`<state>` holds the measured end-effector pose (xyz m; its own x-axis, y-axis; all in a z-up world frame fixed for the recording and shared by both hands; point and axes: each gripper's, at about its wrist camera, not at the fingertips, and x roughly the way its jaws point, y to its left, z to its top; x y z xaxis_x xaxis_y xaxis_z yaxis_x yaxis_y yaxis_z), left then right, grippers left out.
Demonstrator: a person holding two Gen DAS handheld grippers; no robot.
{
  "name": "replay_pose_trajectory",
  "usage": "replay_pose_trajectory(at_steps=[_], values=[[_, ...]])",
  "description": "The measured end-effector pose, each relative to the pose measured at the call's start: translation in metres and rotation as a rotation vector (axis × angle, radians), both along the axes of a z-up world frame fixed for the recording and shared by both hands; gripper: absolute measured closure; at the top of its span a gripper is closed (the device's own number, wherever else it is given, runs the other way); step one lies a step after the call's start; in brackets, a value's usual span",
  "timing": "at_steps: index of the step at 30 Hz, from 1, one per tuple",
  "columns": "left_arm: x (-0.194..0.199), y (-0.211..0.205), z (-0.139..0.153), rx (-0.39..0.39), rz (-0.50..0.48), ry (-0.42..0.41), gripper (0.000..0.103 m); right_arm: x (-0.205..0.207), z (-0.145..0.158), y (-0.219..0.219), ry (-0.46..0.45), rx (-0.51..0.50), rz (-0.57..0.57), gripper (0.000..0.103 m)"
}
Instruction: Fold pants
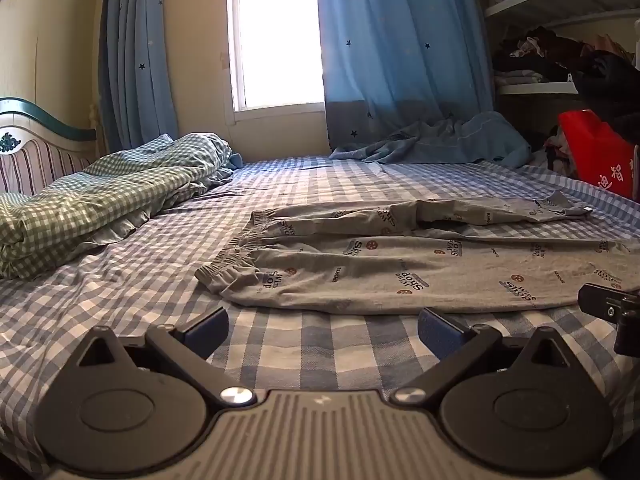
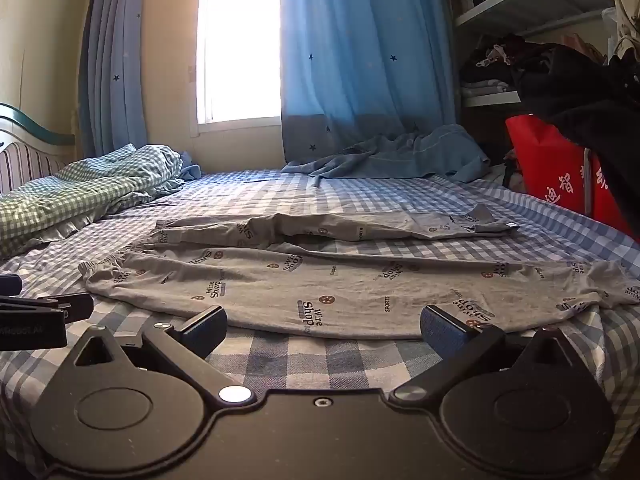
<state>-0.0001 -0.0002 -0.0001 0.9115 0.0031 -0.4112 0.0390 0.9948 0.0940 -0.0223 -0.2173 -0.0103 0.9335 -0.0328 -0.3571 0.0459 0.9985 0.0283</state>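
Grey printed pants lie spread flat on the blue checked bed sheet, waistband to the left, the two legs running to the right. They also show in the right wrist view. My left gripper is open and empty, low over the sheet just short of the pants' near edge, toward the waistband end. My right gripper is open and empty, at the near edge of the near leg. Part of the right gripper shows at the right of the left wrist view; the left gripper shows at the left of the right wrist view.
A rumpled green checked quilt lies at the left by the striped headboard. Blue curtains and a blue cloth are at the far side. A red bag and cluttered shelves stand at the right.
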Motion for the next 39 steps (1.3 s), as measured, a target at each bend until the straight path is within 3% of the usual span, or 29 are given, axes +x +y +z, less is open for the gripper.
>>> replay_pose_trajectory(at_steps=[39], values=[[-0.007,0.008,0.005,0.044,0.038,-0.007,0.000,0.003,0.000,0.003,0.003,-0.011,0.003,0.001]])
